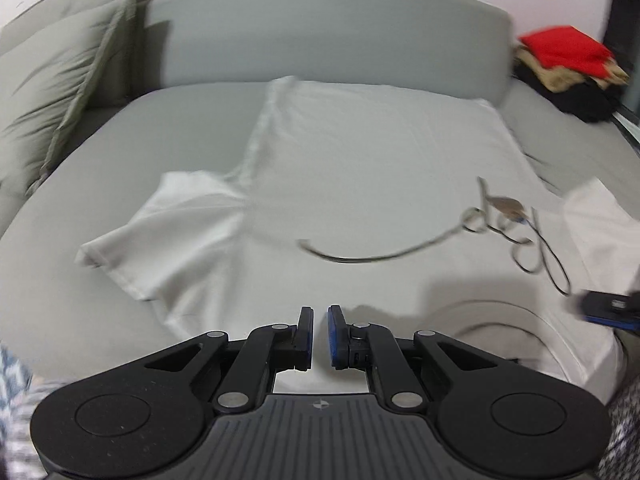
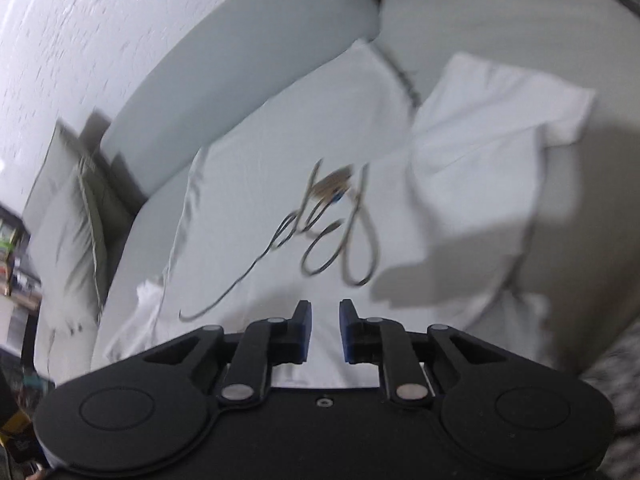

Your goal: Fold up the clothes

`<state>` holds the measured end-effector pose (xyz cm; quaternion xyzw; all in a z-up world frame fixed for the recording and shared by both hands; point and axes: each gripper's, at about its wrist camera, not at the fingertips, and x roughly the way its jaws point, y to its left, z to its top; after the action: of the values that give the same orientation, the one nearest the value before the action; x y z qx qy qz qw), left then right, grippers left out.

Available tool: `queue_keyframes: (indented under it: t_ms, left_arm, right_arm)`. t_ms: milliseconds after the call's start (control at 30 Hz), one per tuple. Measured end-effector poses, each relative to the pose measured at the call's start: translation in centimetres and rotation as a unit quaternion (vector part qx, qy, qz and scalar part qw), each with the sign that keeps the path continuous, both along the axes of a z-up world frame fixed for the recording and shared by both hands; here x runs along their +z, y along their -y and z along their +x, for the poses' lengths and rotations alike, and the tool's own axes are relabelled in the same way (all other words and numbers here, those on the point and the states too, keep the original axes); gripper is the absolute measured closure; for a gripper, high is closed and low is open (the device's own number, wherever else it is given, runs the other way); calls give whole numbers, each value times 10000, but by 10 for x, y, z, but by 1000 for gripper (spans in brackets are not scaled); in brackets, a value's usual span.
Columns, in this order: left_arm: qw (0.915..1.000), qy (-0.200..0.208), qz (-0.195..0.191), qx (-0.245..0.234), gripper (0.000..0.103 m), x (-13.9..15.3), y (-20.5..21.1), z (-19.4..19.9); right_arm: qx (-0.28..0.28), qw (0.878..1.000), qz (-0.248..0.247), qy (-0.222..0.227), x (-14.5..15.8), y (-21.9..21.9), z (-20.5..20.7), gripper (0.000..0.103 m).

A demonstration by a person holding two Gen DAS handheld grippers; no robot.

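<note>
A white T-shirt (image 1: pixel 360 160) with a dark script print (image 1: pixel 500 220) lies spread flat on a grey bed (image 1: pixel 60 280), neckline (image 1: pixel 492 320) nearest me. Its left sleeve (image 1: pixel 160 232) fans out to the side. My left gripper (image 1: pixel 320 332) hovers over the shoulder area beside the neckline, jaws a narrow gap apart with nothing between them. In the right wrist view the shirt (image 2: pixel 280 160), its print (image 2: pixel 340 224) and its right sleeve (image 2: pixel 500 120) show. My right gripper (image 2: pixel 325 330) is open over the shirt near the neckline, and is also visible as right gripper (image 1: pixel 608 308) at the frame edge.
A pile of clothes with a red piece (image 1: pixel 560 52) on top sits at the far right corner. Grey pillows (image 1: pixel 52 80) lean at the left. A padded grey headboard (image 1: pixel 320 40) runs along the far side against a white wall (image 2: pixel 80 60). Both views are motion-blurred.
</note>
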<state>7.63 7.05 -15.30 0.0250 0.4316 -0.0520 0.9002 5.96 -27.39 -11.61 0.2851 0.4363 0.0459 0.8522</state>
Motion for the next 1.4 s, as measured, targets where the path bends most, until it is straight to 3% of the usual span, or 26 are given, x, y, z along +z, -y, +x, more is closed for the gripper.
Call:
queue_keyframes:
  t_ms: [100,167,233,333,400,433,533,600,700,833,1000,1200,1300,1367,1400]
  left_arm:
    - [9979,-294,522,-242,94,-14,16,-13]
    - [9945,-285,932,-387,94,-16,20,-28]
    - [9910,-380,1190,-475,95,-16,20,-41]
    - [9946,-698,710,-281,94,-10,8,-47]
    - [9971,-648,358,-169,91,-1,5,-48]
    - [9979,-550,318,-152,90,5,6,-47]
    - [9992,-280,254,-158,71,23,9,-43]
    - [9996,-171,155,-178,69,32,10,-41]
    - [9994,-73,219,-242,64,32,14,-40]
    - [9989,-243,262,-294,64,23,17,-42]
    - [9990,-292,243,-248,64,23,15,-47]
    - [9994,-203,164,-247,64,27,14,-48]
    - [9993,-209,134,-263,64,26,14,-48]
    - [9994,-204,101,-264,64,26,13,-50]
    - [9995,-192,86,-256,64,27,12,-50]
  right_arm:
    - [288,9982,-529,-63,-3,-23,-5,87]
    - [187,9969,-713,-260,-9,-20,-18,99]
    - [90,9967,-713,-385,-10,-12,-35,103]
    - [-66,9962,-559,-670,-9,4,-50,99]
    - [-277,9980,-411,-381,0,17,-54,98]
    - [-383,9984,-336,-236,5,24,-56,97]
    - [-834,9964,-94,118,16,51,-58,87]
    - [-1248,9917,83,284,20,76,-56,78]
    - [-1863,9806,328,510,25,114,-52,78]
    - [-2568,9645,492,373,10,157,-46,78]
    - [-2633,9616,711,299,-3,172,-35,84]
    - [-2692,9582,948,206,-17,190,-23,84]
    - [-2579,9632,740,187,-18,188,-14,85]
    - [-2540,9652,594,184,-16,187,-9,91]
    - [-2512,9665,503,180,-14,185,-7,99]
